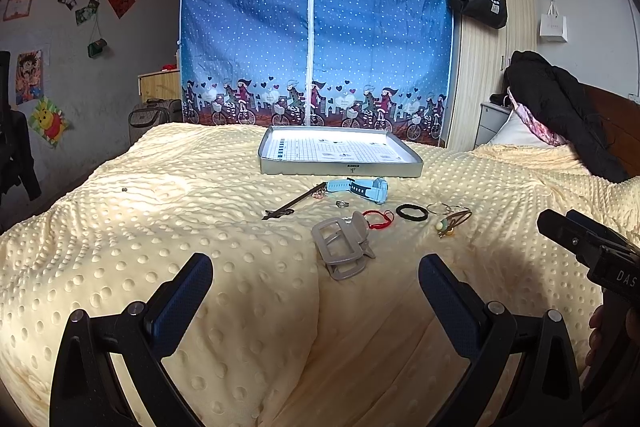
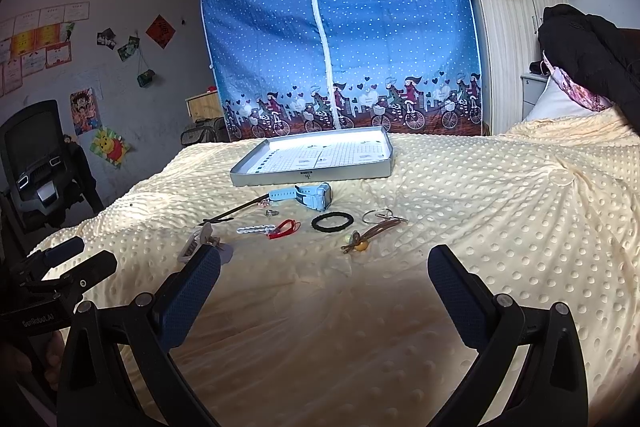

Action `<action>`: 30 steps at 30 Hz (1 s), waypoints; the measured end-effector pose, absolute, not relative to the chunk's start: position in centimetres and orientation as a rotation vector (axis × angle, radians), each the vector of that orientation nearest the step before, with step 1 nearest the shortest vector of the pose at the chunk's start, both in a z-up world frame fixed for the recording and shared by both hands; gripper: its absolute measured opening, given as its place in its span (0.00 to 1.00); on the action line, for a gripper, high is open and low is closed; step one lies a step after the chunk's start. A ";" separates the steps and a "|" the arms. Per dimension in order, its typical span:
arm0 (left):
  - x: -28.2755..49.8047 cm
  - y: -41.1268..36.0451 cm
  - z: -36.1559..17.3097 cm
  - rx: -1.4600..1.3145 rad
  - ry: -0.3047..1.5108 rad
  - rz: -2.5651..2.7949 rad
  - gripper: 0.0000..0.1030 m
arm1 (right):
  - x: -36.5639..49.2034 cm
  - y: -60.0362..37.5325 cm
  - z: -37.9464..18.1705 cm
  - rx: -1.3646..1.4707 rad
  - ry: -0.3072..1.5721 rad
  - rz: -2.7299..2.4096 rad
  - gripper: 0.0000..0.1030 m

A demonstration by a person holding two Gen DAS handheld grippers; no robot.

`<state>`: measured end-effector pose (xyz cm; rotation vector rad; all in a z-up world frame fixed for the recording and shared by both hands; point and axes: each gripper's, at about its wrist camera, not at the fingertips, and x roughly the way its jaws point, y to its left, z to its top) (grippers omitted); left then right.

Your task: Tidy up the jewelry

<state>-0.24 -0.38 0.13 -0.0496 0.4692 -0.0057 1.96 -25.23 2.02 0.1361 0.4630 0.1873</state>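
Observation:
On a cream dotted bedspread lies a loose group of jewelry in front of a shallow silver tray (image 1: 340,171) (image 2: 312,177). I see a light blue watch (image 1: 358,188) (image 2: 308,195), a dark hair stick (image 1: 294,203) (image 2: 232,213), a small ring (image 1: 342,203) (image 2: 272,213), a red cord bracelet (image 1: 378,219) (image 2: 284,229), a black hair tie (image 1: 412,212) (image 2: 332,221), thin hoops (image 1: 440,208) (image 2: 378,215), a brown cord with beads (image 1: 452,223) (image 2: 362,241) and a grey hair claw (image 1: 344,245) (image 2: 198,243). My left gripper (image 1: 316,291) is open just short of the claw. My right gripper (image 2: 324,281) is open, nearer than the beads.
A blue zip-front fabric wardrobe (image 1: 316,27) stands past the bed's far edge. A black coat (image 1: 560,107) and pillow lie at the right. An office chair (image 2: 36,155) is at the left. Bare bedspread (image 2: 500,207) stretches to the right of the jewelry.

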 end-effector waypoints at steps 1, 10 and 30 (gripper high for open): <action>-0.3 -0.4 0.1 -0.049 0.470 -0.005 1.00 | 2.0 -25.3 2.1 0.137 0.462 0.186 0.99; -0.2 -0.1 0.0 -0.047 0.469 0.018 1.00 | 1.9 -25.3 2.3 0.137 0.458 0.188 0.99; 3.9 -0.7 0.5 0.036 0.611 -0.052 1.00 | 4.7 -25.8 1.0 0.161 0.606 0.162 0.99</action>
